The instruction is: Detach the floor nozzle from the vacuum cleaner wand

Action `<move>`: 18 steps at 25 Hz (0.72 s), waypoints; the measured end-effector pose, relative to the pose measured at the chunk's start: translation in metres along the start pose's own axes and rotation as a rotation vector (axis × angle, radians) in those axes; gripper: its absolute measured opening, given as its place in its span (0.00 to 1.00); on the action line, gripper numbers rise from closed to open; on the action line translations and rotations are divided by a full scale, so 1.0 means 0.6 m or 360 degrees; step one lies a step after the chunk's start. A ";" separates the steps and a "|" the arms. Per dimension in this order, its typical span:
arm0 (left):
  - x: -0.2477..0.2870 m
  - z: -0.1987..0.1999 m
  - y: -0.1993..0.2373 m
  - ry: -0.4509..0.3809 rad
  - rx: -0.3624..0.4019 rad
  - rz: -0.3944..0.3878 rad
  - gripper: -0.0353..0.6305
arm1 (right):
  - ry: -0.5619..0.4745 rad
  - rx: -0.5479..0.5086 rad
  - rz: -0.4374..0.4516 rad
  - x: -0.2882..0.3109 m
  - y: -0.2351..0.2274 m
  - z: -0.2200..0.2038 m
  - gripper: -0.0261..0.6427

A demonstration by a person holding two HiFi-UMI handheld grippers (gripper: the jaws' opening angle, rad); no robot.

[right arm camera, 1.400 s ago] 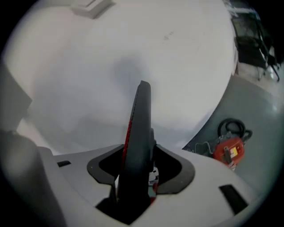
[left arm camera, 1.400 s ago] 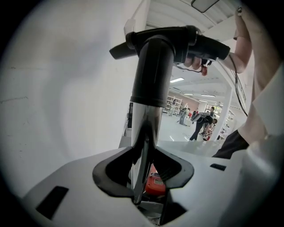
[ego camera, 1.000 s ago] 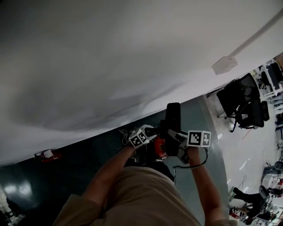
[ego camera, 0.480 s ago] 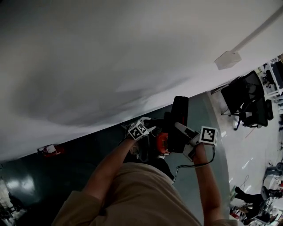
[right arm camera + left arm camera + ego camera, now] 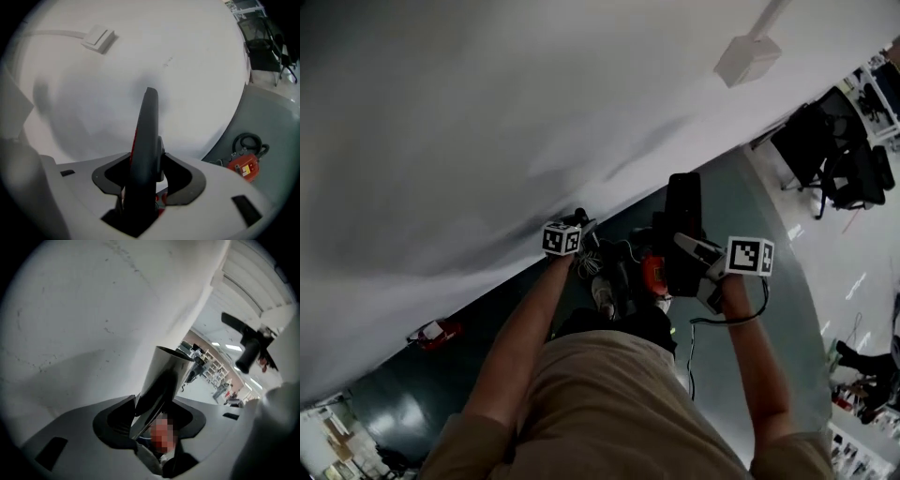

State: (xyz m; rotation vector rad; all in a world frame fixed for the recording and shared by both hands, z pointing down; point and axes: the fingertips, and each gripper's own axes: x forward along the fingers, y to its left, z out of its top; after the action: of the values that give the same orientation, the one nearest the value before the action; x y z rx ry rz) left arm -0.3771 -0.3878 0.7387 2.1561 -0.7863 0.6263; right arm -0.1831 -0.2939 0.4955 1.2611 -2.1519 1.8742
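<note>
The black floor nozzle (image 5: 682,225) hangs above the dark floor in the head view, with a red part (image 5: 653,275) just beside it. My right gripper (image 5: 694,255) is shut on it. In the right gripper view the nozzle (image 5: 147,136) stands edge-on between the jaws of the right gripper (image 5: 145,176). My left gripper (image 5: 577,231) is off to the left, apart from the nozzle. In the left gripper view the left gripper (image 5: 154,416) is shut on the shiny metal wand (image 5: 164,380), whose open end points up, free of the nozzle.
A white wall (image 5: 487,122) fills most of each view, with a small box (image 5: 748,58) mounted on it. A red device with a black cable (image 5: 243,164) lies on the floor by the wall. Black office chairs (image 5: 830,155) stand at the far right.
My left gripper has swung left and away from the nozzle, rolling as it went. The right gripper and the nozzle have shifted slightly up and right in the head view.
</note>
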 end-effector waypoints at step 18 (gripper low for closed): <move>-0.018 -0.059 -0.118 -0.0498 -0.0849 0.0231 0.53 | 0.0214 0.0005 -0.0035 -0.164 -0.277 -0.060 0.36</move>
State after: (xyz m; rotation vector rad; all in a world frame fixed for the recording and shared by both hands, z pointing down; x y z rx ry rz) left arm -0.3418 -0.3189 0.7196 1.7276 -1.1390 0.1174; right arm -0.0389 -0.2019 0.5924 1.1193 -2.0602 1.8955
